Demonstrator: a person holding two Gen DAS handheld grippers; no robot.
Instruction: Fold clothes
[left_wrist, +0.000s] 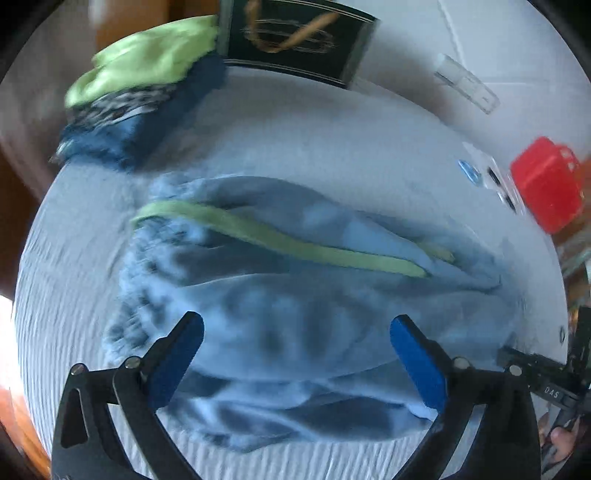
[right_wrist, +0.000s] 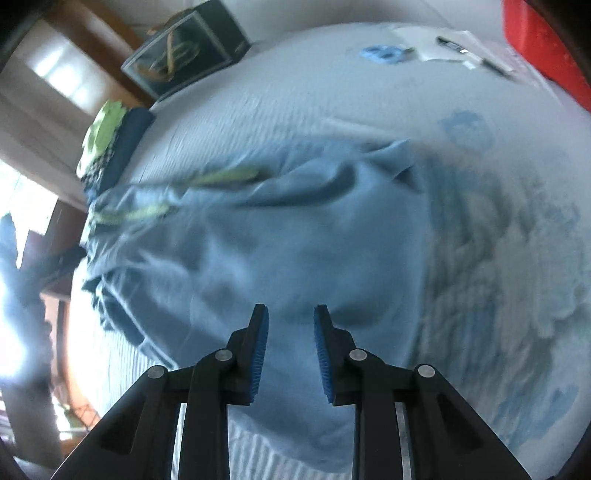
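Blue garment (left_wrist: 295, 280) lying rumpled on bed (left_wrist: 66, 280), just ahead of both grippers. Left gripper (left_wrist: 297, 332) gaping wide, holding nothing. Right gripper (right_wrist: 291, 321) partly open, holding nothing, hovering over cloth. Risk: pinching several bunched layers at once, dragging whole garment, fold going crooked; motion blur hiding edges.

Ribbed pale bedspread (left_wrist: 332, 122) — crumpled blue garment (left_wrist: 295, 295), folded stack (left_wrist: 136, 96), red box (left_wrist: 546, 182).

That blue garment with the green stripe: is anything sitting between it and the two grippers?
Nothing visible does. The blue garment lies crumpled on the bed cover, directly under both. The left gripper is open wide above it; the right gripper is open more narrowly, with cloth showing between its fingers. The folded stack sits off at the far edge.
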